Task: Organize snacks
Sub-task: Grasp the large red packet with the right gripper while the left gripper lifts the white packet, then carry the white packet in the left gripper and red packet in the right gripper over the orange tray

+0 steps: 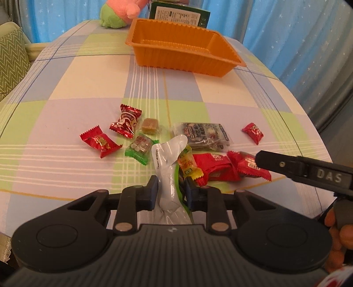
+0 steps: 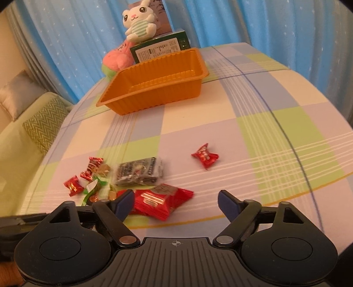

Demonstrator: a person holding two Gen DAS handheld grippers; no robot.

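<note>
My left gripper [image 1: 172, 192] is shut on a silver-white snack packet [image 1: 168, 167] with a green edge, held upright between the blue pads. Around it on the checked cloth lie several wrapped snacks: red candies [image 1: 100, 142], a green candy [image 1: 141, 149], a brown cube [image 1: 150, 125], a dark packet [image 1: 203, 135], a red packet [image 1: 217, 166] and a lone red candy [image 1: 253, 132]. The orange tray [image 1: 222, 66] stands empty at the far side. My right gripper [image 2: 176, 204] is open over the cloth, beside the red packet [image 2: 163, 199]. Its finger [image 1: 286, 164] shows in the left wrist view.
Behind the orange tray [image 2: 136, 108] stand a green box [image 2: 158, 49], a pink-and-green plush [image 2: 117, 58] and a white rabbit plush [image 2: 140, 21]. Blue curtains hang behind. A green sofa [image 2: 26, 132] lies left of the table. The lone red candy [image 2: 205, 155] lies apart on the right.
</note>
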